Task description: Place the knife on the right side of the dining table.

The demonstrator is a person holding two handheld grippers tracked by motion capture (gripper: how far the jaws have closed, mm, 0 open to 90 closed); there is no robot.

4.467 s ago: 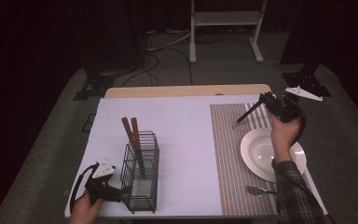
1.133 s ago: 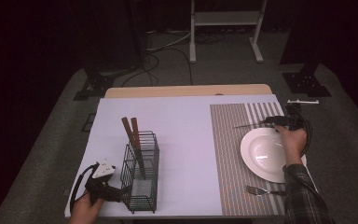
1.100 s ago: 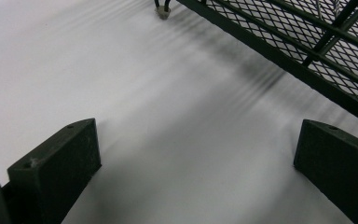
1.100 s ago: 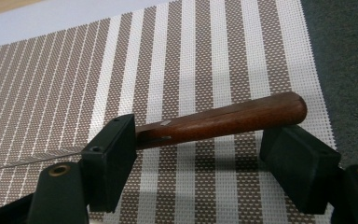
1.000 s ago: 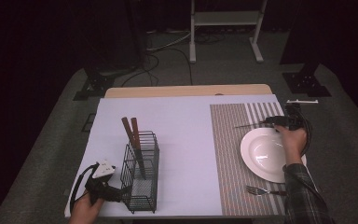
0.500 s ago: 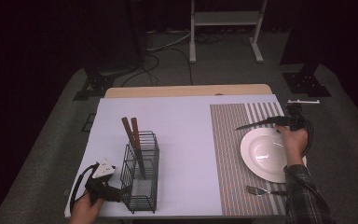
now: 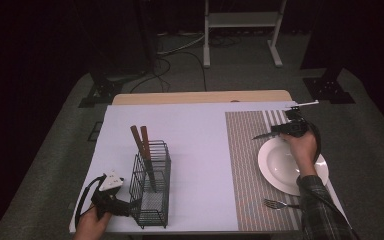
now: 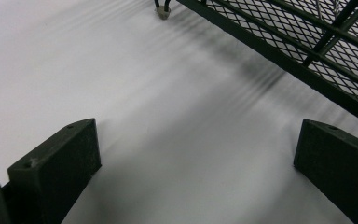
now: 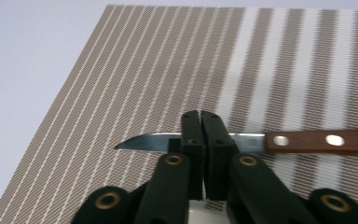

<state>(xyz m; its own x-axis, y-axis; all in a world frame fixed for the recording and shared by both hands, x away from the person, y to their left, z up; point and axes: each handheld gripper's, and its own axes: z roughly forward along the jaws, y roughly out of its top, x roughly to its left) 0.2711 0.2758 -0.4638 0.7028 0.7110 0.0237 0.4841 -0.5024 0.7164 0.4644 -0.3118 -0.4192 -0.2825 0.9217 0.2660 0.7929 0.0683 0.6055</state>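
A knife (image 9: 270, 140) with a steel blade and a riveted wooden handle lies flat on the striped placemat (image 9: 121, 84), tip to the left. My right gripper (image 9: 201, 116) hangs just above its blade. The jaws have just been closing and now meet with nothing between them. In the high view that gripper (image 7: 283, 130) is at the far rim of the white plate (image 7: 280, 170), with the knife (image 7: 262, 135) beside it. My left gripper (image 8: 196, 158) rests open on the white table, its jaws wide apart next to the wire basket (image 8: 317, 51).
The black wire basket (image 7: 150, 195) at the front left holds two wooden-handled utensils (image 7: 140, 142). A fork (image 7: 275, 203) lies on the placemat (image 7: 245, 165) in front of the plate. The left gripper (image 7: 125, 206) sits at the table's front edge.
The right hand has shifted slightly left above the placemat, at the plate's far rim. The left hand and the basket have stayed put.
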